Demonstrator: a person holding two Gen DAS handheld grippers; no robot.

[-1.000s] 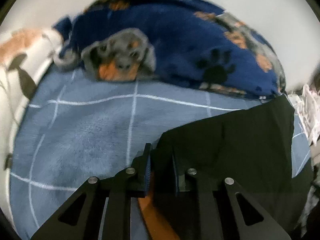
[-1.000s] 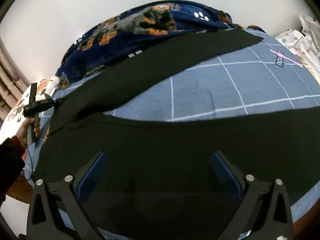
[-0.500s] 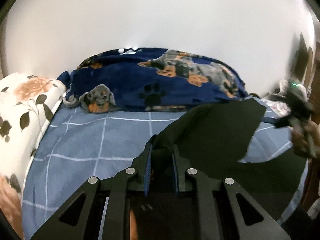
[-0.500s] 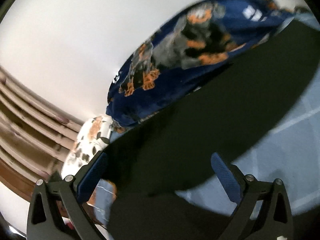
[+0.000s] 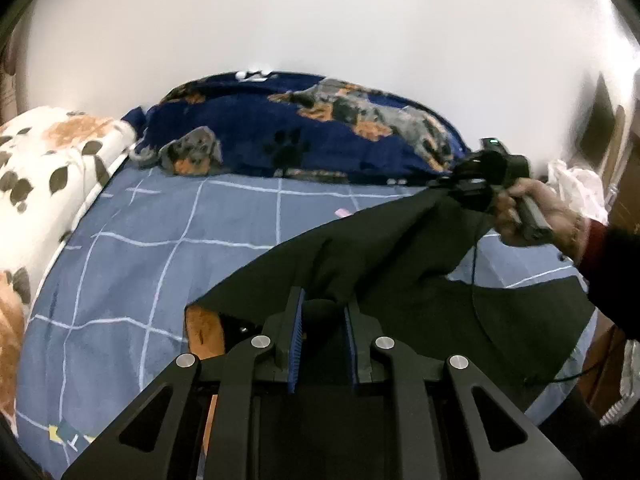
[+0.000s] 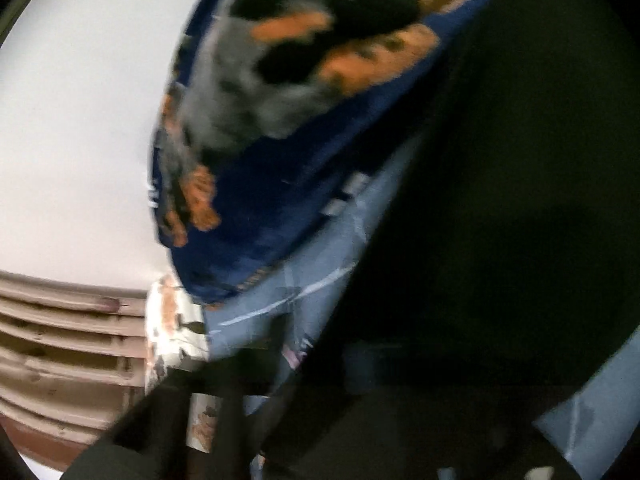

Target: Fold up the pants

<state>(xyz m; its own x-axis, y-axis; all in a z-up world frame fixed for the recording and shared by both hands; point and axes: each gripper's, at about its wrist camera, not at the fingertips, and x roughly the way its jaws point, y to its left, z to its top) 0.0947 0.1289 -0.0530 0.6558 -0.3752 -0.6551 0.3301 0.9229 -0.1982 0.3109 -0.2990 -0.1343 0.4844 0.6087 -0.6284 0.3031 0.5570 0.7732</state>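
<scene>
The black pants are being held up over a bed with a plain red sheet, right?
Not quite. The sheet is blue with white grid lines, not plain red, as the left wrist view shows. The rest holds: the black pants are lifted over the bed, pinched in the left hand-held gripper.

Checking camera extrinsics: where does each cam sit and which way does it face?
Left wrist: on the left gripper, facing across the bed toward the wall; shows its fingers pinching black pants, plus the right hand.
Right wrist: heavily blurred, tilted; own fingers indistinct.
Shared: pants, dog-print blanket, blue checked bedcover.
</scene>
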